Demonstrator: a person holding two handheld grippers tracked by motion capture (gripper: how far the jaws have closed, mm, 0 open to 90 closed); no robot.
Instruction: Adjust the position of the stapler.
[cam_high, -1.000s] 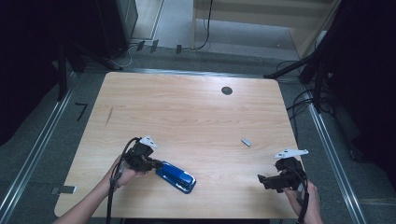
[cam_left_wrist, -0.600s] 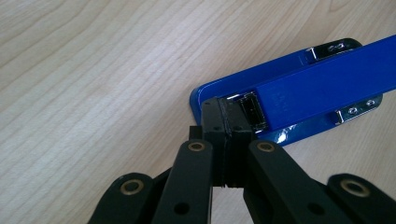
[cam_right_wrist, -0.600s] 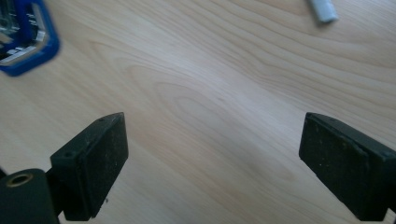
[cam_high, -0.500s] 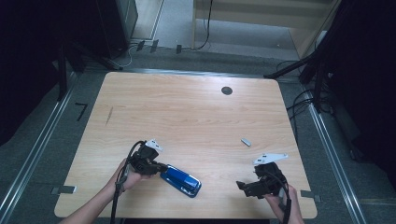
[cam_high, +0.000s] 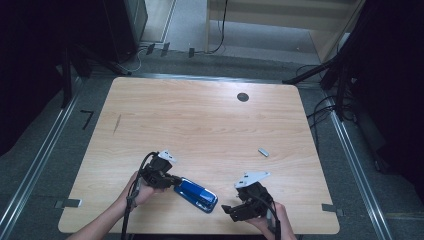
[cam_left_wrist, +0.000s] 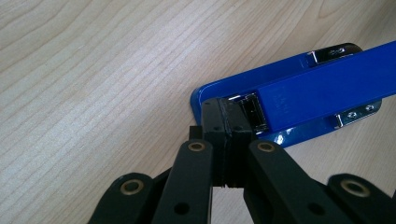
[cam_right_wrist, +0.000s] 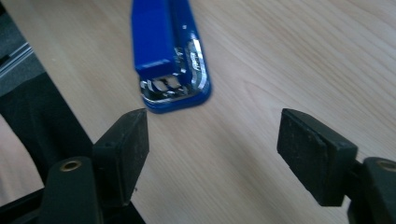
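Stapler, blue plastic with chrome hinge (cam_high: 196, 194), lies flat near the wooden table's (cam_high: 200, 125) front edge, my left gripper (cam_high: 172, 179) pressed together against its rear end, right gripper (cam_high: 227, 210) just beside, jaws spread but just now narrowing, nothing between.

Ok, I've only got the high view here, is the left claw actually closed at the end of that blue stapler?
Observer: Yes. The left claw is shut, its tips against the end of the stapler, by a metal catch.
Operator: And the right claw?
Observer: The right claw is open, though its jaws have just been closing; nothing sits between them.
Operator: What is it aimed at?
Observer: The stapler's other end, where bright metal shows under the blue top, lies just ahead of it.
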